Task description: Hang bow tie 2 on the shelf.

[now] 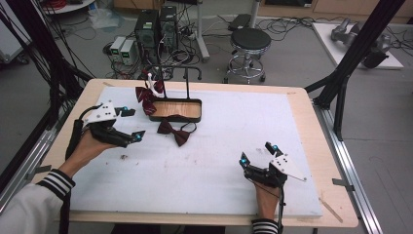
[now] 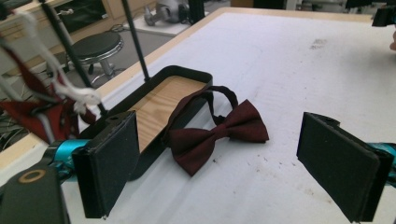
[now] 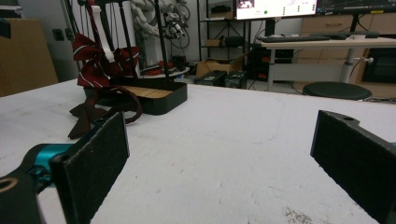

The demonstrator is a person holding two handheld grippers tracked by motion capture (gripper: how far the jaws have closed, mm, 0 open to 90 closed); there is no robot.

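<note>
A dark maroon bow tie (image 1: 174, 130) (image 2: 218, 133) (image 3: 95, 111) lies flat on the white table cover, just in front of a black stand with a wooden tray base (image 1: 193, 116) (image 2: 159, 99) (image 3: 159, 98). A red striped bow tie with a white strap (image 1: 147, 95) (image 2: 37, 109) (image 3: 95, 58) hangs on the stand's rail. My left gripper (image 1: 132, 125) (image 2: 233, 172) is open, a short way left of the maroon bow tie, nothing between its jaws. My right gripper (image 1: 255, 153) (image 3: 219, 172) is open near the table's front right, far from both ties.
The stand's black uprights (image 1: 188, 85) rise from the tray at the table's far middle. Off the table behind stand a black stool (image 1: 249, 44), computer boxes (image 1: 156, 29) and cables. Black frame posts (image 1: 358, 48) flank the table.
</note>
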